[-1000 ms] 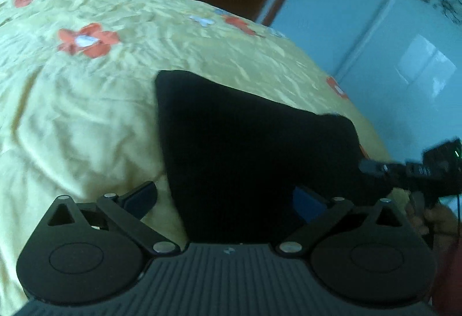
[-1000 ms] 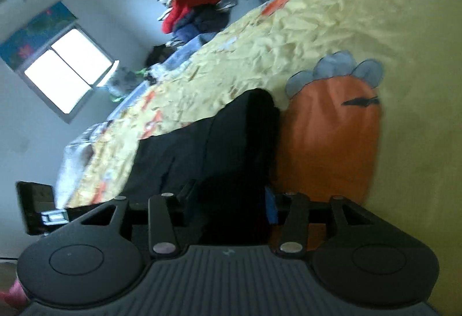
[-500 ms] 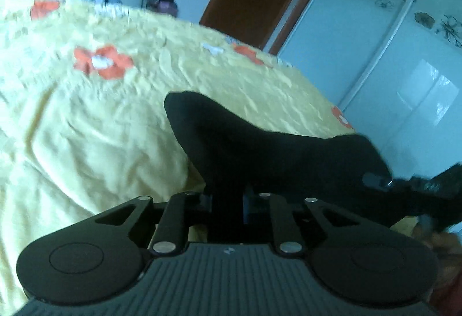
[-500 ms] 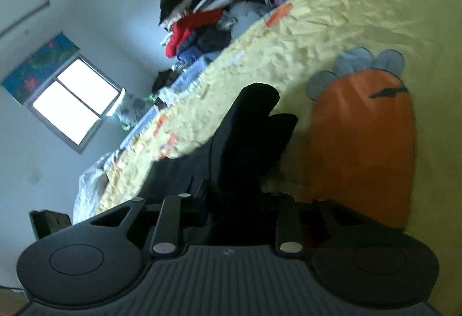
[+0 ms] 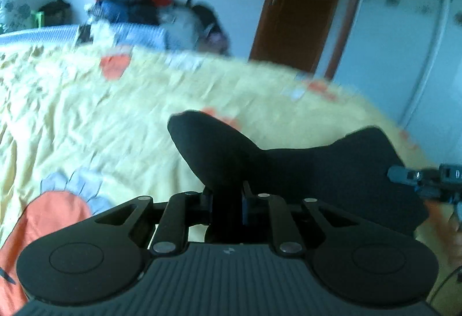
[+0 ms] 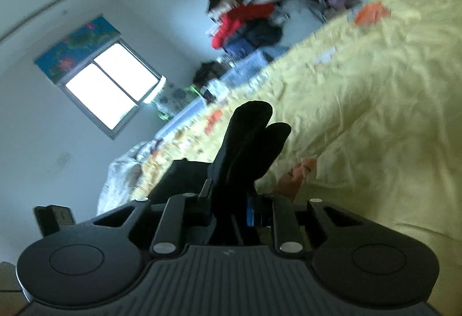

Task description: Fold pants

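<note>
Left wrist view: left gripper point(image 5: 228, 202) nipped onto a bunched edge of the black pants point(image 5: 303, 168), jaws having just eased slightly wider, cloth clamped between them. Angled down over the yellow bedspread point(image 5: 95, 119), pants raised clear of it and stretched rightward to the right gripper point(image 5: 404, 175). Right wrist view: right gripper point(image 6: 231, 203) pinching another fold of the pants point(image 6: 248, 142), jaws just drawn tighter; tilted sideways, fabric sticking up beyond the fingertips.
</note>
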`<control>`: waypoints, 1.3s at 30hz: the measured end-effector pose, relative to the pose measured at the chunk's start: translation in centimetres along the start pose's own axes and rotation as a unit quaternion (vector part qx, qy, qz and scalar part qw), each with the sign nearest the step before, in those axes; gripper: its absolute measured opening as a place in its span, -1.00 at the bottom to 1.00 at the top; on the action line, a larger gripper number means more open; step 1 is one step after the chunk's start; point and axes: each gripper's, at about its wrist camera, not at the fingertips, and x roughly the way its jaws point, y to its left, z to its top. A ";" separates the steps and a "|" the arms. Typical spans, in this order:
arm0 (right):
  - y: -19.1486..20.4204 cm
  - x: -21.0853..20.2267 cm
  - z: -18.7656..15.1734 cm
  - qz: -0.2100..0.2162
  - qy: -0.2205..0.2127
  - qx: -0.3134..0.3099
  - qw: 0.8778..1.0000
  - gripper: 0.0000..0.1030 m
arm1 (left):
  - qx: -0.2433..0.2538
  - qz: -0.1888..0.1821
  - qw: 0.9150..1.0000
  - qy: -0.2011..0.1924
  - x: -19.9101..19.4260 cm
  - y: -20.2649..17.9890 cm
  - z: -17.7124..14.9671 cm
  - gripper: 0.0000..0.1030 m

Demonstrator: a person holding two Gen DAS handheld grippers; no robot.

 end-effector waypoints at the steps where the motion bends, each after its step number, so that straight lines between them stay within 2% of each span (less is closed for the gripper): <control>1: -0.2 0.9 0.0 -0.039 0.009 -0.006 0.999 -0.55 | -0.001 0.011 1.000 0.016 0.6 0.4 -0.3 -0.45; 2: -0.4 1.4 -0.1 -0.076 0.019 -0.010 0.997 -0.54 | -0.003 0.016 1.000 0.022 0.7 0.8 -0.6 -0.29; 3: -0.4 1.5 -0.3 -0.096 0.024 -0.020 0.995 -0.45 | -0.005 0.022 1.000 0.020 0.3 1.2 -1.0 -0.16; 4: -0.2 1.1 -0.5 -0.109 0.019 -0.039 0.993 -0.43 | -0.003 0.040 0.999 0.010 -0.3 1.3 -1.2 -0.02; 6: 1.1 0.0 -0.8 -0.155 -0.007 -0.088 0.984 -0.43 | 0.015 0.093 0.995 -0.013 -1.5 1.0 -1.3 0.46; 7: 2.2 -0.5 -0.8 -0.181 -0.023 -0.122 0.976 -0.43 | 0.028 0.120 0.992 -0.028 -1.9 0.5 -1.1 0.50; 8: 3.3 -0.7 -0.7 -0.185 -0.033 -0.149 0.971 -0.43 | 0.039 0.132 0.990 -0.043 -2.4 0.0 -0.8 0.53; 9: 4.4 -0.7 -0.6 -0.171 -0.035 -0.173 0.969 -0.43 | 0.045 0.122 0.990 -0.050 -2.2 -0.6 0.0 0.59; 12: 7.0 1.4 -1.0 -0.129 0.001 -0.229 0.965 -0.43 | 0.045 0.028 0.998 -0.032 -1.1 -2.5 0.6 0.85; 14: 7.6 3.5 -1.8 -0.124 0.043 -0.250 0.959 -0.43 | 0.048 0.004 0.999 0.001 0.6 -3.6 0.1 0.85; 17: 6.4 4.9 -3.6 -0.148 0.076 -0.261 0.951 -0.46 | 0.069 0.040 0.996 0.035 2.9 -3.7 -1.4 0.86; 19: 6.1 4.1 -4.1 -0.140 0.068 -0.252 0.955 -0.46 | 0.053 0.035 0.998 0.025 2.8 -2.8 -2.4 0.91; 20: 6.3 3.6 -4.0 -0.148 0.066 -0.243 0.956 -0.46 | 0.042 0.039 0.998 0.026 2.4 -2.5 -2.4 0.85; 22: 7.3 2.6 -4.3 -0.157 0.045 -0.251 0.954 -0.43 | 0.031 0.051 0.998 0.020 1.8 -2.9 -2.0 0.85; 24: 7.9 2.3 -5.0 -0.138 0.044 -0.248 0.958 -0.43 | 0.029 0.037 0.999 0.007 0.5 -3.3 -2.2 0.90; 26: 7.5 2.7 -6.3 -0.139 0.068 -0.247 0.957 -0.43 | 0.040 0.034 0.998 0.018 0.6 -4.1 -3.0 0.98; 27: 7.2 3.3 -6.6 -0.142 0.073 -0.250 0.955 -0.43 | 0.058 0.045 0.997 0.022 0.9 -4.6 -3.6 1.00; 29: 7.0 2.9 -6.9 -0.138 0.063 -0.238 0.959 -0.43 | 0.083 0.068 0.994 0.008 0.6 -5.4 -4.6 1.00; 31: 7.7 2.2 -6.8 -0.149 0.054 -0.226 0.961 -0.43 | 0.075 0.076 0.994 0.008 0.0 -5.6 -4.8 1.00; 33: 8.8 2.1 -7.6 -0.161 0.045 -0.246 0.955 -0.36 | 0.068 0.086 0.994 0.007 -0.4 -5.9 -5.1 1.00; 34: 9.1 2.2 -8.2 -0.165 0.051 -0.260 0.950 -0.21 | 0.066 0.092 0.993 0.007 -0.4 -6.0 -5.2 1.00; 36: 9.2 2.6 -9.2 -0.169 0.061 -0.280 0.943 -0.09 | 0.064 0.107 0.992 0.007 -0.4 -6.4 -5.6 1.00; 37: 9.3 3.0 -9.5 -0.174 0.061 -0.290 0.939 -0.08 | 0.065 0.113 0.991 0.006 -0.4 -6.5 -5.7 1.00; 39: 9.5 2.9 -9.2 -0.180 0.059 -0.281 0.941 -0.08 | 0.066 0.125 0.990 0.005 -0.8 -6.9 -5.9 1.00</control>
